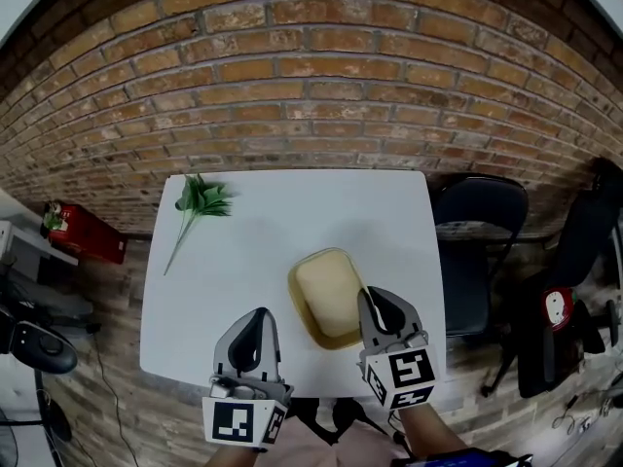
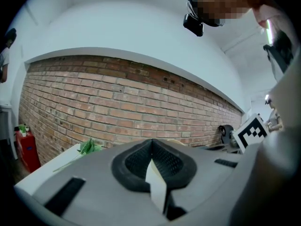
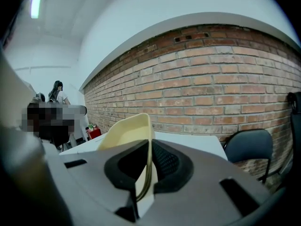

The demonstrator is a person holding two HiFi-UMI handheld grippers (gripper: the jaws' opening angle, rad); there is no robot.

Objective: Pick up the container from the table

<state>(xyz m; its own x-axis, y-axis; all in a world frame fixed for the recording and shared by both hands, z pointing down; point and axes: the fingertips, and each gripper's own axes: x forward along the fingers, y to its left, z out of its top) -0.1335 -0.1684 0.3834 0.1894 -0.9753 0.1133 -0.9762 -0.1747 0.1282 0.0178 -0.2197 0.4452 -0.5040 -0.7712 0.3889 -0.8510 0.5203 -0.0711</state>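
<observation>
On the left of the white worktop (image 1: 292, 212) we see a green leafy sprig (image 1: 200, 200) lying near the far corner, well apart from everything else. Closer to us, the left gripper (image 1: 255, 317) hangs over the near edge. In the left gripper view its black ribbed fingers (image 2: 136, 161) meet with nothing between them.

To its right is the pale yellow, shallow plastic container (image 1: 326, 295), rectangular with rounded corners, a darker yellow rim and a lighter, creamy inside. It sits over the near right part of the worktop and appears lifted clear of it.

The right gripper (image 1: 375, 300) is at the container's right long side. In the right gripper view its fingers (image 3: 164, 161) are clamped on the thin rim, and the container (image 3: 122, 131) rises tilted out of them to the left. The left gripper is just beside the container, not touching it.

A black chair (image 1: 477, 212) stands beside the worktop's right edge.
</observation>
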